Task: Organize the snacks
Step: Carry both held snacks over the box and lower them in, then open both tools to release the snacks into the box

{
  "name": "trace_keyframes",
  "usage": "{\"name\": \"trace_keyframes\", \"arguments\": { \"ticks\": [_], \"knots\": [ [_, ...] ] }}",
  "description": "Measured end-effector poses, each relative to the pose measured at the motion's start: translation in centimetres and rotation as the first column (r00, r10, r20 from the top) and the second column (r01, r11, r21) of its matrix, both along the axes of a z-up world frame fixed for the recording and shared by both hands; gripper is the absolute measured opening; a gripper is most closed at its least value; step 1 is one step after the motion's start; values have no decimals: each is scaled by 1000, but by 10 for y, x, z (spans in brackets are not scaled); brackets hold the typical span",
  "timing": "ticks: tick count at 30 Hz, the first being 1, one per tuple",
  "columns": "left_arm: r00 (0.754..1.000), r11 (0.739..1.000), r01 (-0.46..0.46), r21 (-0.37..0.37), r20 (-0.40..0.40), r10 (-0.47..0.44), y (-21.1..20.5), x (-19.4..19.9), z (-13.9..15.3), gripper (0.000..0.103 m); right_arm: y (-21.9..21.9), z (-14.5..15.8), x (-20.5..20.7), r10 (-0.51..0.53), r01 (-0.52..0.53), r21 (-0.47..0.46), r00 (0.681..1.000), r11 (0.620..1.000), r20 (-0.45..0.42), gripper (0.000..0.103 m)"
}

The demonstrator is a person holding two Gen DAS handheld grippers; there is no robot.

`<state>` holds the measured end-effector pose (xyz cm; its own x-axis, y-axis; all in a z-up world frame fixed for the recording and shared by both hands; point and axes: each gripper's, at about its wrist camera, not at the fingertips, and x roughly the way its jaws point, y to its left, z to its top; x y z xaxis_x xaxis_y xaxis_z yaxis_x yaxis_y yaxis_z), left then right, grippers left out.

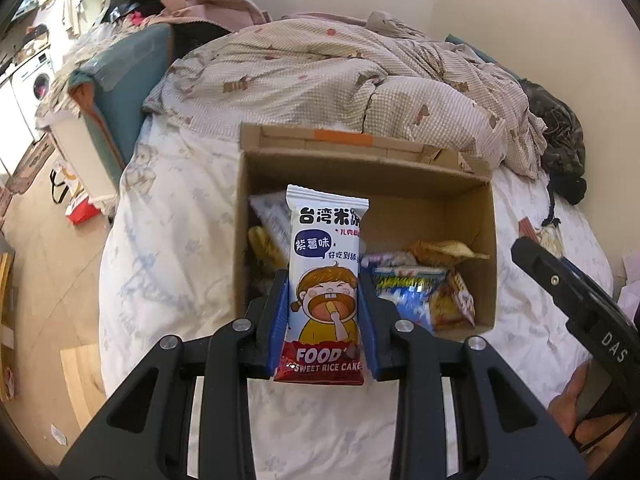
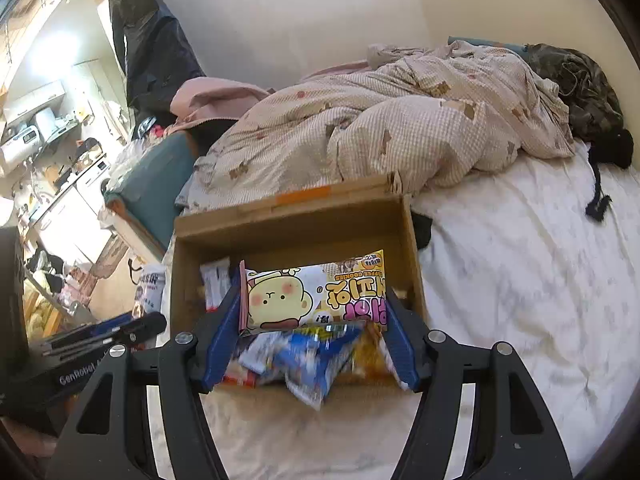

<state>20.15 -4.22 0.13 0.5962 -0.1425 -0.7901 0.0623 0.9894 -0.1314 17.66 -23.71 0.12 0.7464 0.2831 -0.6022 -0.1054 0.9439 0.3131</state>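
At the far left, beyond the bed's edge, a washing machine (image 1: 40,80) stands against the wall, and a teal cushion (image 1: 120,80) leans beside the bed (image 1: 168,216), whose white sheet carries an open cardboard box (image 1: 486,264). The left tongs (image 1: 323,280) pinch a rice cake packet (image 1: 326,280) between their blue pads, holding it upright by its long sides, with its upper end over the left part of the box and its red bottom end over the sheet in front of the near wall. Inside the box, to the right of that packet, lie a blue snack bag (image 1: 408,296) and an orange-yellow snack pack (image 1: 456,300), loosely heaped near the front right corner. A checked quilt (image 1: 320,72) is bunched behind the box. Further right, the right tongs (image 2: 314,300) grip a cookie packet (image 2: 316,294) lengthwise, its printing upside down, held level above the box's near half and over the heaped snacks. In the right wrist view the left tongs show as a dark shape at the lower left, and at the far right a dark garment (image 2: 584,92) lies on the bed by the wall.
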Motion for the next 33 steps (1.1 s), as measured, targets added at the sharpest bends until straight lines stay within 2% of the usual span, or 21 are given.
{"name": "trace_keyframes", "arguments": {
  "ticks": [4, 10, 14, 18, 23, 28, 33],
  "knots": [
    [999, 1000, 16, 21, 31, -16, -7, 22, 5, 28, -2, -2, 17, 16, -15, -33, 999, 999, 39, 68],
    [996, 999, 24, 22, 85, -26, -6, 35, -12, 28, -6, -22, 33, 26, -26, 22, 1000, 999, -5, 68],
    [1000, 999, 26, -24, 12, -26, -10, 47, -32, 28, 0, -26, 39, 56, -55, 56, 998, 997, -17, 69],
    [999, 1000, 9, 21, 41, -10, -10, 51, -36, 28, 6, -32, 47, 72, -70, 49, 997, 996, -36, 70],
    [999, 1000, 10, 17, 45, -11, -5, 55, -38, 28, 10, -42, 55, 63, -60, 36, 994, 998, -87, 70],
    [999, 1000, 0, 21, 45, -1, -2, 60, -40, 29, 16, -47, 58, 68, -67, 20, 993, 998, -97, 70],
    [999, 1000, -1, 30, 42, 0, -2, 61, -42, 29, 16, -51, 60, 82, -77, 48, 990, 996, -115, 71]
  ]
}}
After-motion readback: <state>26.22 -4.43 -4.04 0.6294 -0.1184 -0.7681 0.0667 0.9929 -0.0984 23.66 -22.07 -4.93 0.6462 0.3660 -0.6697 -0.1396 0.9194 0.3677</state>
